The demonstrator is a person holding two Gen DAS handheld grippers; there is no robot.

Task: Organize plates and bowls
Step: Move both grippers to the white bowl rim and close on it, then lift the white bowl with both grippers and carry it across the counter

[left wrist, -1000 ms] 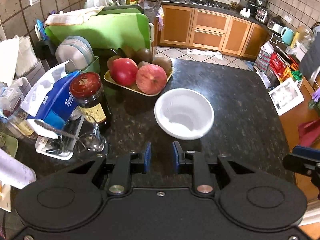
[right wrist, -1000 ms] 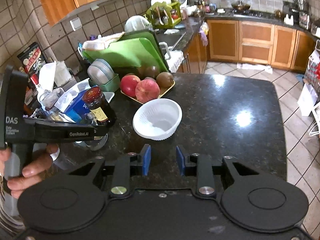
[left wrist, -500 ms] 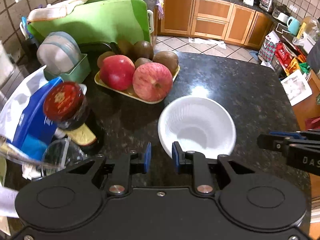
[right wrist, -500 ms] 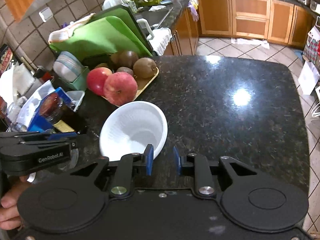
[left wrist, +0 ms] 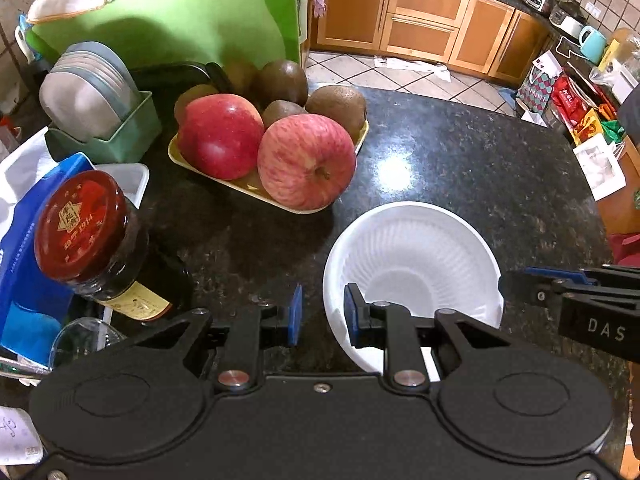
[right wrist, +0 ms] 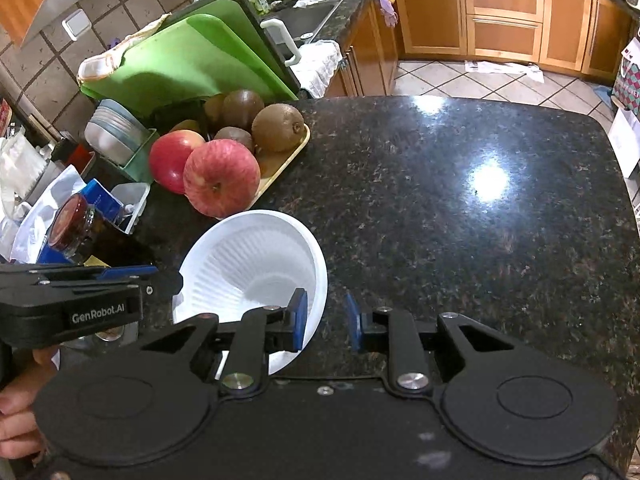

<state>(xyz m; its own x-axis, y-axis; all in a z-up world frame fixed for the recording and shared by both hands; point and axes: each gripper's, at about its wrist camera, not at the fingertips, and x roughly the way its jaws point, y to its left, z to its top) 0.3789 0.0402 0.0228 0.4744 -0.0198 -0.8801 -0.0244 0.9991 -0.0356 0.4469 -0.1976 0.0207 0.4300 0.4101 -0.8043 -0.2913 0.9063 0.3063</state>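
A white ribbed bowl (left wrist: 412, 256) sits on the black granite counter (left wrist: 460, 168); it also shows in the right wrist view (right wrist: 248, 256). My left gripper (left wrist: 322, 314) is open and straddles the bowl's near left rim, one finger inside and one outside. My right gripper (right wrist: 326, 316) is open and straddles the bowl's near right rim the same way. A stack of grey plates (left wrist: 86, 92) stands on edge in a green holder (left wrist: 120, 140) at the back left.
A yellow tray of apples and kiwis (left wrist: 280, 148) lies just behind the bowl. A red-lidded jar (left wrist: 90, 236), a blue tissue pack (left wrist: 24, 248) and a glass (left wrist: 80, 340) crowd the left. Green cutting boards (left wrist: 180, 16) lean at the back.
Both grippers have moved forward and down to the bowl. Their fingers now straddle its rim on opposite sides. The bowl has not visibly moved.
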